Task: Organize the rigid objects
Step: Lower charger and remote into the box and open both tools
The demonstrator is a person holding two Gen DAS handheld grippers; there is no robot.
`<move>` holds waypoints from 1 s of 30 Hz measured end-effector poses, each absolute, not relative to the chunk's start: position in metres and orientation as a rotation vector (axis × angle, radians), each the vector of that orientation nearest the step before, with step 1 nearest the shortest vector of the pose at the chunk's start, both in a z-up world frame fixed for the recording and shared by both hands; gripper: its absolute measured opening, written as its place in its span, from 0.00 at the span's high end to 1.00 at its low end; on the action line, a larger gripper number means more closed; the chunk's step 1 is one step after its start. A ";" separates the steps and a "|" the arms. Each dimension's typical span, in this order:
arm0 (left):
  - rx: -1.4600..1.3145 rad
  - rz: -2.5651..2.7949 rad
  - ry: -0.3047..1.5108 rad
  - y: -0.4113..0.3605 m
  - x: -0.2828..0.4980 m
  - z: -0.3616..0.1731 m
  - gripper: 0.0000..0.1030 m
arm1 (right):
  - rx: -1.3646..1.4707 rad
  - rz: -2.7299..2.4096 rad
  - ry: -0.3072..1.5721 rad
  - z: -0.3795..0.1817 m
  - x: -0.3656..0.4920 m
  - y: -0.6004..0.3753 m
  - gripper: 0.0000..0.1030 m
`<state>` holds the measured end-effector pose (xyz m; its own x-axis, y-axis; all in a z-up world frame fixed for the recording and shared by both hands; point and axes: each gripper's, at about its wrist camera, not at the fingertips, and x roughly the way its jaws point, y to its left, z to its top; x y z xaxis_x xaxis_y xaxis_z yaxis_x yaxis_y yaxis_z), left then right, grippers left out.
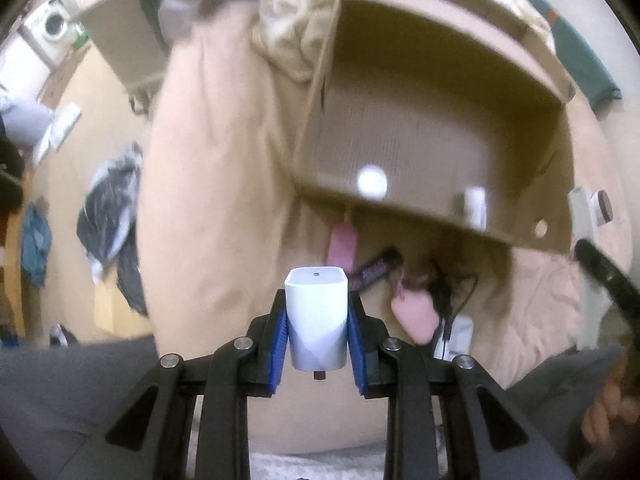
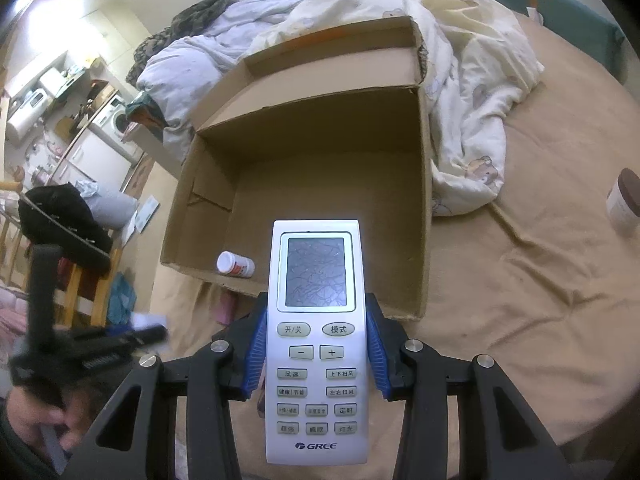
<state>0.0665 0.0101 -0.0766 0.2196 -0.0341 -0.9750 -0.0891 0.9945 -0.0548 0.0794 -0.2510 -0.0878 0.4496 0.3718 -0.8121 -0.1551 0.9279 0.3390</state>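
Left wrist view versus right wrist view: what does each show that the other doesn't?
Only the left: the left gripper clamped on a white charger, with pink items and cables on the bed below the box. Only the right: the right gripper holding a remote, and a brown-lidded jar at right. Both: the cardboard box with a white bottle inside.

Dim indoor light — blurred, fisheye-warped edges

A white charger cube (image 1: 316, 320) and a white GREE remote (image 2: 316, 340) are held above the bed; a white bottle (image 2: 235, 264) lies in the open cardboard box (image 2: 424, 200).
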 end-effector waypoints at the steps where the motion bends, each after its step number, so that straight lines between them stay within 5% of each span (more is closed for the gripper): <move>1: -0.090 0.032 1.327 0.007 0.072 -0.071 0.76 | 0.225 0.326 1.056 -0.088 0.081 -0.251 0.56; 15: -0.016 -0.063 1.249 -0.033 0.137 -0.060 0.76 | 0.131 0.284 1.051 -0.091 0.138 -0.235 0.56; 30: -0.013 -0.145 1.286 -0.060 0.171 -0.133 0.76 | 0.068 0.257 1.098 -0.130 0.182 -0.208 0.56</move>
<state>0.1713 -0.0605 -0.1334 0.2734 -0.1148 -0.9550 0.1004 0.9908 -0.0904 0.1824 -0.2081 -0.1301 0.4292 0.2389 -0.8710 -0.1722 0.9683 0.1807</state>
